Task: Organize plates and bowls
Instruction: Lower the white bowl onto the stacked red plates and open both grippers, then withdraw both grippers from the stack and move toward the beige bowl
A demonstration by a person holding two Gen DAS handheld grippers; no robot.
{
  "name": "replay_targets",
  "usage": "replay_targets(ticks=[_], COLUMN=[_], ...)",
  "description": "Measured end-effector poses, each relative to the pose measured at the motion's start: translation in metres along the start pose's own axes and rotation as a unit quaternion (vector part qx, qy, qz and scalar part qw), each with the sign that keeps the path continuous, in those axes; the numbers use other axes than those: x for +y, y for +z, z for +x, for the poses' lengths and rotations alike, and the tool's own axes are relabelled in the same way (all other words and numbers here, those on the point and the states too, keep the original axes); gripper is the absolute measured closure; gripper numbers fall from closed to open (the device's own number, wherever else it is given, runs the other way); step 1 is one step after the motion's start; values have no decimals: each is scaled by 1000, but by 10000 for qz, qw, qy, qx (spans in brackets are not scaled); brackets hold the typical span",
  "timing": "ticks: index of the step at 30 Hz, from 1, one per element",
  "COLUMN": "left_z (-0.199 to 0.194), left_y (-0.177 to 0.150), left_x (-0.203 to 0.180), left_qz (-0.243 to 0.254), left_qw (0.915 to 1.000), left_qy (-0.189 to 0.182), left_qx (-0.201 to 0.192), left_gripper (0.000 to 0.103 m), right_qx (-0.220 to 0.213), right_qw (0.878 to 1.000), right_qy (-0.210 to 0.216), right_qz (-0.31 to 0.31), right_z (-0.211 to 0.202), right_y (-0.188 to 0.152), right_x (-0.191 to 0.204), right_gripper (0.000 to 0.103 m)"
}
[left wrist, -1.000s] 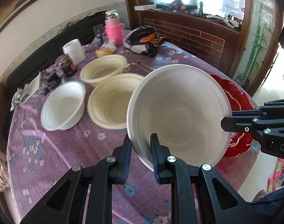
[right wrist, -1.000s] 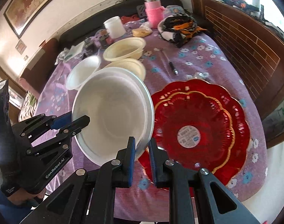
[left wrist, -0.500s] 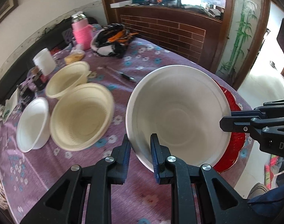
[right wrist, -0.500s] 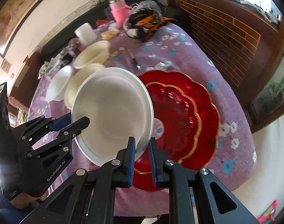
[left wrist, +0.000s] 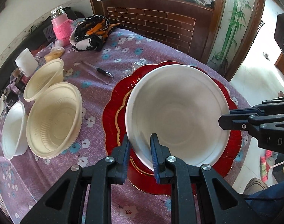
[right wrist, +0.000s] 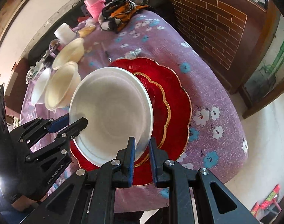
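Note:
A large white bowl is held by both grippers over a red scalloped plate with gold trim. My left gripper is shut on the bowl's near rim. My right gripper is shut on the opposite rim of the bowl, above the red plate. Each gripper shows in the other's view, the right and the left. Whether the bowl touches the plate is hidden.
Two cream bowls and a small white bowl sit left of the plate on the purple flowered cloth. A pen, pink bottle, patterned cloth bundle and white cup lie farther back. The table edge is at the right.
Both grippers have carried the white bowl to the right, from beside the cream bowls to over the red plate. Both stayed shut on its rim.

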State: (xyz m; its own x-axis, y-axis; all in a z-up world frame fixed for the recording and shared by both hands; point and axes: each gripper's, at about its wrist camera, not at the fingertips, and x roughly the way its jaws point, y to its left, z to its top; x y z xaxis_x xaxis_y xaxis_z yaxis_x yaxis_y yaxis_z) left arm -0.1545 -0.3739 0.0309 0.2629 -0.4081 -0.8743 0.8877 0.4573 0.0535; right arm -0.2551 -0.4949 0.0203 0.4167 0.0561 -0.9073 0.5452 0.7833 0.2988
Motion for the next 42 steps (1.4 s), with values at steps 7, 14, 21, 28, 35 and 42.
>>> replay_targets(ticks=[7,14,21,28,35,42], left_z=[6,8,5,-4,-20,-37], left_y=[-3,-5,-5,-6,-12,-23], left_x=[2,6,10,13,24,39], left_qz=[-51,-139,-202,-257,-413,-602], left_qw=[9999,9998,9998,9996,9987,9967], left_qy=[0,-21,-23,-52,11,51], left_qx=[92,112,44,-84,-306,-540], left_gripper=[80,68,58,57,51,51], right_qx=[90,100,-3,-235,-746,-1015], right_qw=[10000,9999,9999,9993,9951,9900], right_qy=[-18,-20,-108,-289,-650,-882], right_qz=[30,77,83,82,-87,-415], right_z=[7,11,8,-4,-25,-33], right_y=[3,4,6,7,8,6], right_x=[-3,-3,-2,0,10,34], right_gripper=[87,87,87,86,68,61])
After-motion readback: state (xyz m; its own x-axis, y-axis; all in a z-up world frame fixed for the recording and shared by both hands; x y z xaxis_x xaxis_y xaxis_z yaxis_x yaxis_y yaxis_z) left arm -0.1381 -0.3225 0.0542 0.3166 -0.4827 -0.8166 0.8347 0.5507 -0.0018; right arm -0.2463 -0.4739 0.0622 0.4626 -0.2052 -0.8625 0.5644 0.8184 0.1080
